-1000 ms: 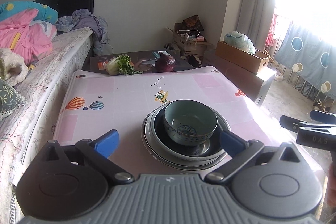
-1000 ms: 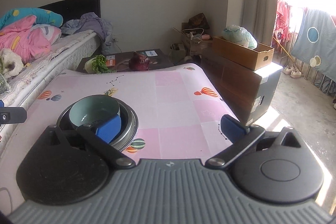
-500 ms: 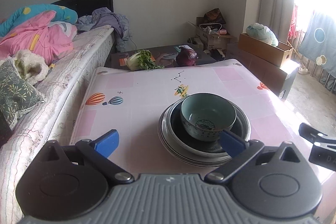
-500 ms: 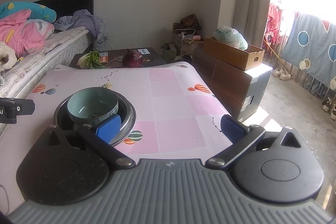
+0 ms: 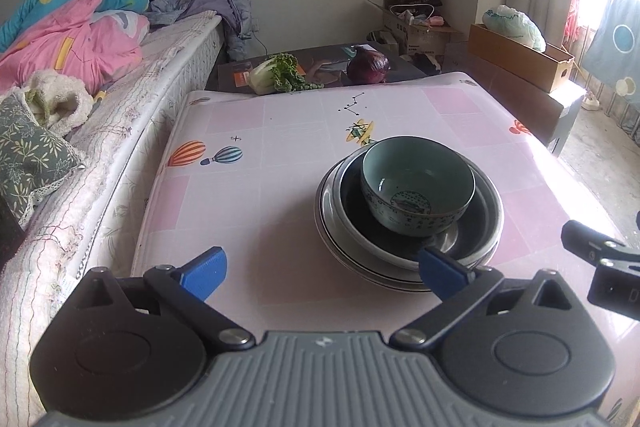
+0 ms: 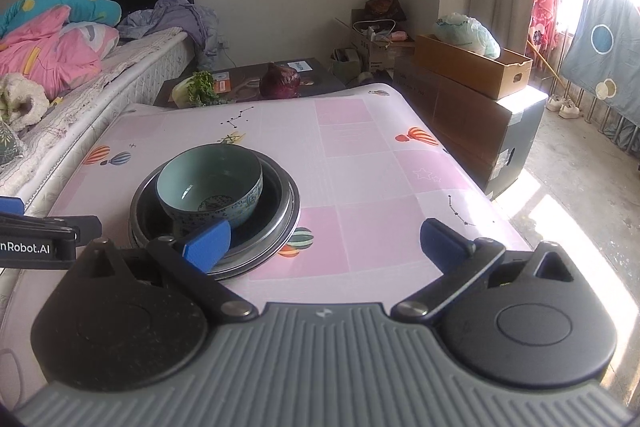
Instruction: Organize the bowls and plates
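Note:
A teal ceramic bowl point(image 5: 416, 183) point(image 6: 210, 183) sits inside a dark metal bowl point(image 5: 476, 227) point(image 6: 280, 203), and both rest on stacked plates point(image 5: 332, 227) point(image 6: 264, 259) on the pink table point(image 5: 256, 195) point(image 6: 380, 187). My left gripper point(image 5: 322, 273) is open and empty at the near edge, its right fingertip just in front of the stack. My right gripper point(image 6: 326, 245) is open and empty too, with its left fingertip overlapping the stack's near rim. Each gripper shows at the edge of the other's view.
A bed point(image 5: 80, 99) with pink and blue bedding runs along the table's left side. Beyond the far edge a low dark table holds leafy greens point(image 5: 280, 75) and a purple cabbage point(image 5: 368, 65). Cardboard boxes point(image 6: 472, 67) stand to the right.
Both views have shifted slightly: the stack now sits a little further right in the left wrist view and closer to the right gripper's left finger. The dishes have not moved.

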`<action>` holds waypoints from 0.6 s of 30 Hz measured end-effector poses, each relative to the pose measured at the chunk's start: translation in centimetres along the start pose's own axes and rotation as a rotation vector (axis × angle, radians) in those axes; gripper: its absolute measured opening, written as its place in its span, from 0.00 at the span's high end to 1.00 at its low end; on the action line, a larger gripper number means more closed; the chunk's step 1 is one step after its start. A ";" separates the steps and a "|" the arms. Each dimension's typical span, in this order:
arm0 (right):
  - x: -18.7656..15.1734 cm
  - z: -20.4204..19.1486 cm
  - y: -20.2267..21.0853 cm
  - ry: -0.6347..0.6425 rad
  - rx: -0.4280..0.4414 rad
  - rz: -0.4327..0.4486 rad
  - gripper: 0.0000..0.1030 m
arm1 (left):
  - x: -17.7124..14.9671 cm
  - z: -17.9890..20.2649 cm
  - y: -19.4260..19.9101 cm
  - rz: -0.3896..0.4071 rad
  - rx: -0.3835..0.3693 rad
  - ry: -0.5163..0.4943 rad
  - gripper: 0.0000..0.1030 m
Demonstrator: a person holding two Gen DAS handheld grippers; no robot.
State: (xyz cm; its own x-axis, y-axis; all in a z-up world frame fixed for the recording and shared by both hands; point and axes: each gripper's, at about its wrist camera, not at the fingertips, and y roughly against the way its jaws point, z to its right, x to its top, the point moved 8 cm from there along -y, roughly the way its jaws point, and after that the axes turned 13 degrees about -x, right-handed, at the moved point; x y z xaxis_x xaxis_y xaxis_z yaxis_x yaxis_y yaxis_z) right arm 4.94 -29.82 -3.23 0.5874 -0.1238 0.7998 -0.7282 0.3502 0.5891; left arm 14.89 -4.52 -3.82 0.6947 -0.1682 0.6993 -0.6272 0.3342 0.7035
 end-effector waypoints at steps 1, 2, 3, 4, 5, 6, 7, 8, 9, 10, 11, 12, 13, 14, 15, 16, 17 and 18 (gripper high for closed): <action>-0.1 -0.3 -0.2 -0.002 0.012 -0.017 0.01 | -0.2 -0.2 -0.2 -0.014 -0.012 0.021 0.00; -0.3 -0.7 -0.4 -0.002 0.024 -0.036 0.01 | -0.3 -0.5 -0.3 -0.024 -0.021 0.040 0.00; -0.4 -1.0 -0.5 0.000 0.030 -0.050 0.01 | -0.5 -0.7 -0.5 -0.033 -0.028 0.055 0.00; -0.4 -1.3 -0.6 0.003 0.037 -0.060 0.01 | -0.7 -1.0 -0.5 -0.040 -0.030 0.070 0.00; -0.5 -1.5 -0.7 0.005 0.043 -0.066 0.01 | -0.8 -1.2 -0.5 -0.042 -0.028 0.078 0.00; -0.5 -1.8 -0.7 0.009 0.047 -0.073 0.01 | -1.0 -1.4 -0.5 -0.045 -0.024 0.086 0.00; -0.5 -2.0 -0.8 0.014 0.047 -0.080 0.01 | -1.0 -1.5 -0.4 -0.047 -0.022 0.091 0.00; -0.5 -2.2 -0.8 0.017 0.048 -0.086 0.01 | -1.2 -1.6 -0.5 -0.052 -0.018 0.098 0.00; -0.5 -2.3 -0.8 0.020 0.052 -0.091 0.01 | -1.2 -1.6 -0.5 -0.054 -0.019 0.103 0.00; -0.4 -2.5 -0.8 0.022 0.056 -0.093 0.01 | -1.3 -1.5 -0.4 -0.054 -0.021 0.106 0.00; -0.4 -2.6 -0.8 0.024 0.059 -0.095 0.01 | -1.4 -1.5 -0.5 -0.056 -0.022 0.107 0.00; -0.4 -2.6 -0.7 0.025 0.059 -0.097 0.01 | -1.5 -1.5 -0.6 -0.061 -0.019 0.107 0.00; -0.3 -2.7 -0.7 0.026 0.061 -0.100 0.01 | -1.5 -1.4 -0.7 -0.069 -0.017 0.107 0.00; -0.3 -2.9 -0.7 0.030 0.063 -0.106 0.01 | -1.6 -1.3 -0.8 -0.077 -0.018 0.108 0.00; -0.4 -3.1 -0.8 0.033 0.064 -0.112 0.01 | -1.7 -1.2 -0.9 -0.082 -0.022 0.110 0.00; -0.4 -3.2 -0.9 0.035 0.064 -0.119 0.01 | -1.8 -1.2 -1.0 -0.087 -0.024 0.112 0.00; -0.5 -3.3 -0.9 0.036 0.064 -0.125 0.01 | -2.0 -1.2 -1.1 -0.094 -0.023 0.114 0.00; -0.5 -3.4 -1.1 0.038 0.062 -0.134 0.01 | -2.0 -1.2 -1.1 -0.098 -0.021 0.116 0.00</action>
State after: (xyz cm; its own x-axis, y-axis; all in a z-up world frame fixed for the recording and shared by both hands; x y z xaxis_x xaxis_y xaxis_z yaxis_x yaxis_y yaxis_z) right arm 6.63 -26.93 -4.67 0.6925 -0.1300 0.7096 -0.6624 0.2750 0.6969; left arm 14.59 -3.45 -6.18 0.7889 -0.0930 0.6074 -0.5481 0.3405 0.7640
